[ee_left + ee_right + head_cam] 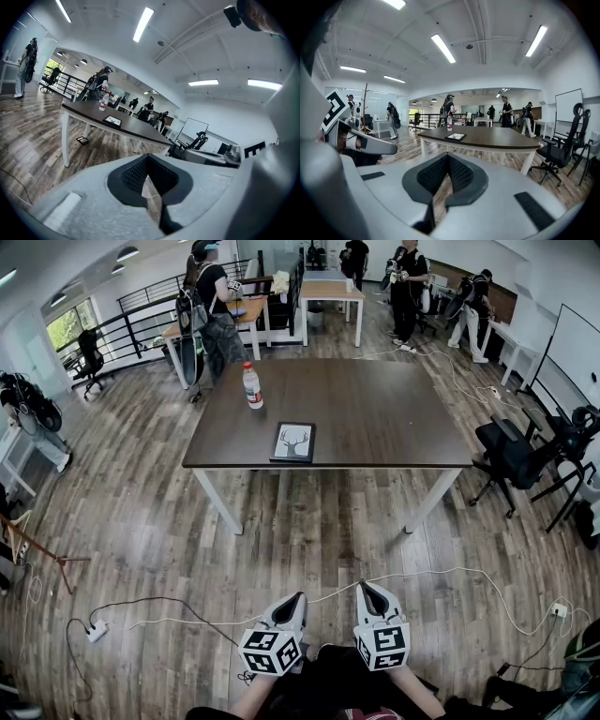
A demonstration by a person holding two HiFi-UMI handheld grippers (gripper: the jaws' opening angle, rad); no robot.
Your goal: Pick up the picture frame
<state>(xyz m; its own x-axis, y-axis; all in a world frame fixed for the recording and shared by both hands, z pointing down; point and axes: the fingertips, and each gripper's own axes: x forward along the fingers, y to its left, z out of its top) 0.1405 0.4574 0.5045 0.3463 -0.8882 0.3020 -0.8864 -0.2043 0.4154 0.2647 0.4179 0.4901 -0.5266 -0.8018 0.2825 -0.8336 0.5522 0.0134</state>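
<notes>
A dark picture frame [292, 442] with a white deer print lies flat near the front edge of the brown table [375, 418]. It also shows small in the left gripper view as the picture frame [112, 121] and in the right gripper view as the picture frame [455, 136]. My left gripper [298, 597] and right gripper [362, 586] hang low over the wooden floor, well short of the table. Both are shut with nothing between their jaws.
A plastic bottle [252, 386] with a red cap stands on the table behind the frame. White cables [441, 573] and a power strip [97, 631] lie on the floor. Black office chairs [511, 457] stand to the right. Several people stand at the far tables.
</notes>
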